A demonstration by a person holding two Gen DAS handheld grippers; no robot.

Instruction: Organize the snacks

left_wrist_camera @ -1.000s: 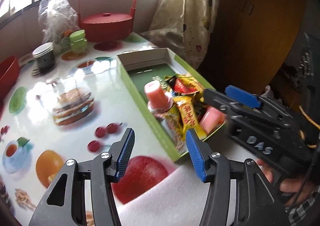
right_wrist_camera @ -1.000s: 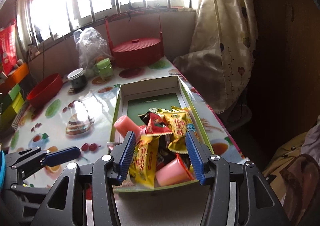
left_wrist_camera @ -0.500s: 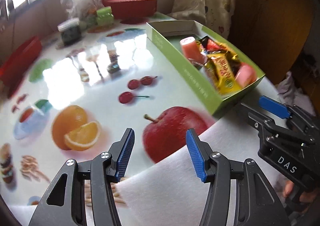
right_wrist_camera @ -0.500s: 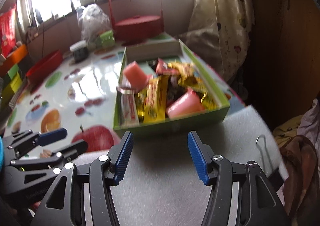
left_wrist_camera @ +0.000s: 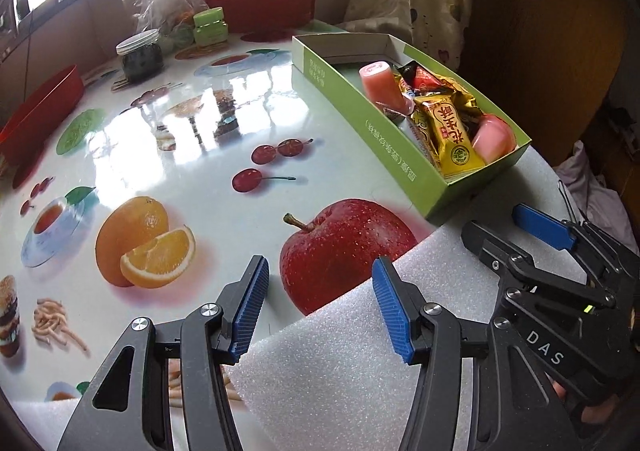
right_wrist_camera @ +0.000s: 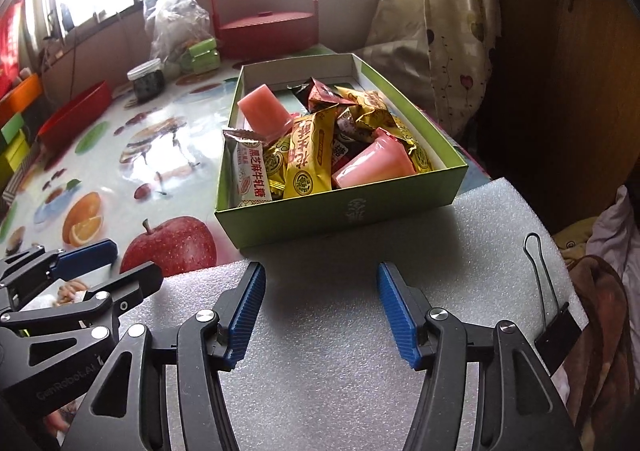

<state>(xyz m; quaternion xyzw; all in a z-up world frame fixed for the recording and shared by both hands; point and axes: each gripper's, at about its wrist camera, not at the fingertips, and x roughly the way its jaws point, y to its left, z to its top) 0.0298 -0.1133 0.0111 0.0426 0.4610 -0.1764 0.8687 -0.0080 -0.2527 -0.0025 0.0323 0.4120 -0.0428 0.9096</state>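
A green cardboard box (right_wrist_camera: 344, 211) (left_wrist_camera: 384, 147) stands on the fruit-print table, its near end resting on a white foam sheet (right_wrist_camera: 360, 331). Inside lie yellow snack packets (right_wrist_camera: 308, 155), a white and brown candy bar (right_wrist_camera: 250, 171) and two pink jelly cups (right_wrist_camera: 264, 113) (right_wrist_camera: 374, 167). My right gripper (right_wrist_camera: 320, 307) hovers over the foam just short of the box; its jaws are opening with nothing between them. My left gripper (left_wrist_camera: 318, 307) is open and empty over the foam's edge and the printed apple (left_wrist_camera: 344, 247), left of the box. Each gripper shows in the other's view.
At the back of the table stand a red lidded basket (right_wrist_camera: 266, 27), a clear plastic bag (right_wrist_camera: 178, 23), a green jar (left_wrist_camera: 210, 25) and a dark jar (left_wrist_camera: 140, 55). A red bowl (left_wrist_camera: 36, 111) sits far left. A binder clip (right_wrist_camera: 548, 299) lies on the foam's right edge.
Both grippers have drawn back and sunk from over the box to above the foam sheet. The right gripper's jaws stand a little wider. The snacks in the box lie as before.
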